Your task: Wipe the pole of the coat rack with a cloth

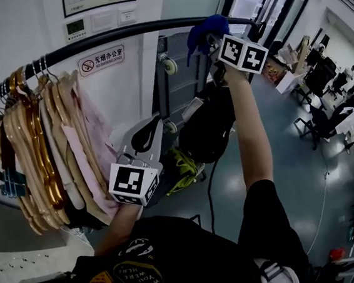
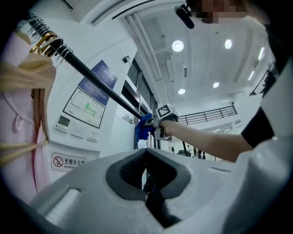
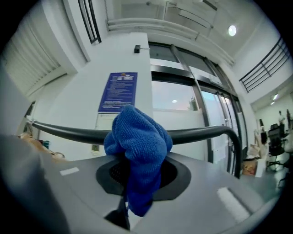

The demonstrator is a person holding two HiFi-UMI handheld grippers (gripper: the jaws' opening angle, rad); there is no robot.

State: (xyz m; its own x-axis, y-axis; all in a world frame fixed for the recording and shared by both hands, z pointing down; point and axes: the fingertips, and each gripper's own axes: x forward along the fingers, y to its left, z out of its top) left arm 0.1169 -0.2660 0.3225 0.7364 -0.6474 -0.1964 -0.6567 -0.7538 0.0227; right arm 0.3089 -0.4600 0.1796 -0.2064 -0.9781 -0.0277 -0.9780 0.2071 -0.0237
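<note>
Blue microfibre cloth [image 1: 206, 31] is bunched in the right gripper [image 1: 216, 47], whose fingers are closed on it, a fold hanging down between them. The wad is pressed against the top of the black pole [image 1: 121, 33] at about 1 o'clock in the head view, just short of the bend where the bar turns downward. The left gripper [image 2: 147, 157] hangs low near the middle of the head view, well apart from the pole. Its fingers are together with nothing between them, so it takes no part in the wiping. The pictures give no clear sign of progress, as the bar shows neither dust nor streaks. My reading is that the wipe is under way at the bend end. The long bare stretch running toward 10 o'clock may need a pass, along with the short downward leg past the bend. No bin or basket is in sight; the rack is the only holder. It carries wooden hangers [image 1: 29, 140] packed together at 9 o'clock, with pale pink garments [image 1: 86, 141] on some of them. Their hooks cover that part of the bar, which looks hard to reach with the cloth unless the hangers are slid aside.
</note>
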